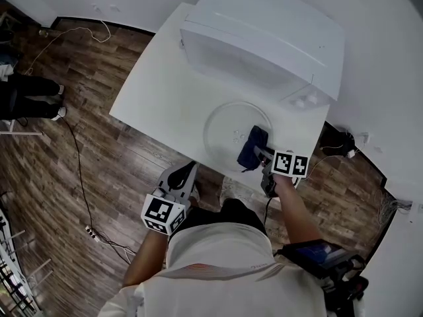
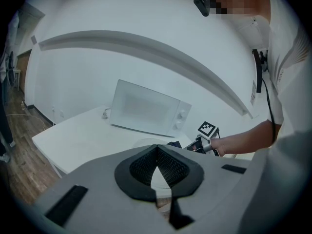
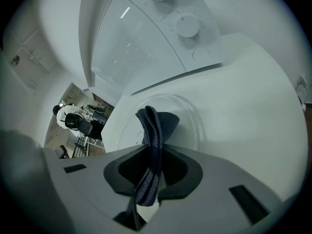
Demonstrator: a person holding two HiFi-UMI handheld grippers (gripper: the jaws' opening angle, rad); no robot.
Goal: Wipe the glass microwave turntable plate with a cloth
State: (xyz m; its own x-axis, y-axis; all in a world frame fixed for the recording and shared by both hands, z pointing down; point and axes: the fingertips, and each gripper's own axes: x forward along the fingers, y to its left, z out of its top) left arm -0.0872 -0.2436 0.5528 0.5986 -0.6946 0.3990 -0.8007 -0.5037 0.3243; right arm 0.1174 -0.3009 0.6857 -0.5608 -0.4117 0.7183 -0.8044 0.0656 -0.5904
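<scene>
Dark blue cloth (image 1: pixel 252 147), clear glass plate (image 1: pixel 221 127), white microwave (image 1: pixel 264 38), white table (image 1: pixel 158 98)

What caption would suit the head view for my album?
Right tongs hold a dark blue cloth over the glass turntable plate before a white microwave.

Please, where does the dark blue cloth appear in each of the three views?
Head view: the cloth lies on the right part of the glass plate, at the tip of the right gripper.
Left gripper view: a small dark patch, right of centre.
Right gripper view: in the centre, pinched between the jaws.
Shared landmark: the white microwave.
</scene>
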